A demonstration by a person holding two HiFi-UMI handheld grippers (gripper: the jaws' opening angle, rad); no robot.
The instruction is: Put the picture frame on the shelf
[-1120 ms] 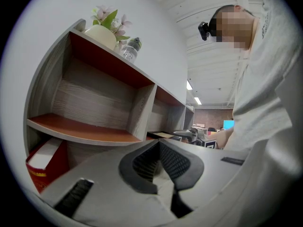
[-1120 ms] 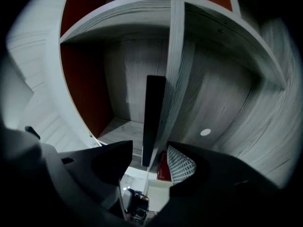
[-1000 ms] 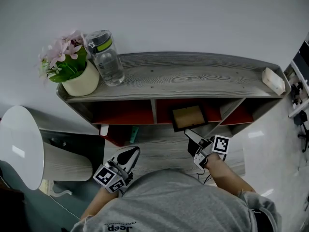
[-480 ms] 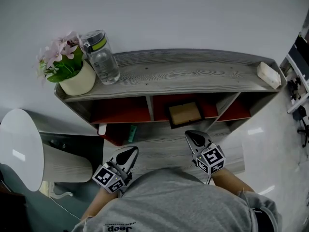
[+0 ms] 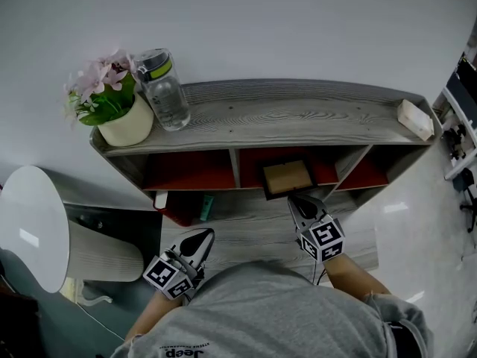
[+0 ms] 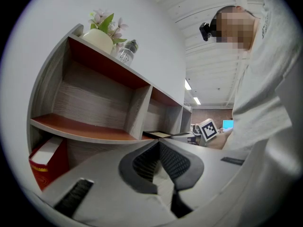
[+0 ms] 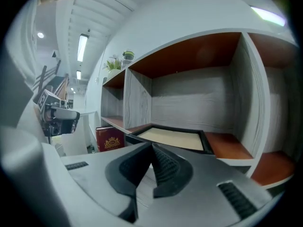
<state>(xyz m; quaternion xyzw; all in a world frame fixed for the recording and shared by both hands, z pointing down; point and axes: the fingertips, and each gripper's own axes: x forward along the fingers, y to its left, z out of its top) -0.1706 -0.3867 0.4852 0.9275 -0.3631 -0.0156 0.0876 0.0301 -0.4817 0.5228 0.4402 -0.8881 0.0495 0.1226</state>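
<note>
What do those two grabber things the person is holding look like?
The left gripper and the right gripper look alike. Each has a smooth light grey shell that narrows to a point, and two jaws lined with dark ribbed pads. Each also carries a cube with black-and-white square markers. The person wears a grey T-shirt.

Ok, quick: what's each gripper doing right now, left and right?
Left gripper: closed, holding nothing.
Right gripper: closed, holding nothing; the picture frame lies on the shelf beyond it.
</note>
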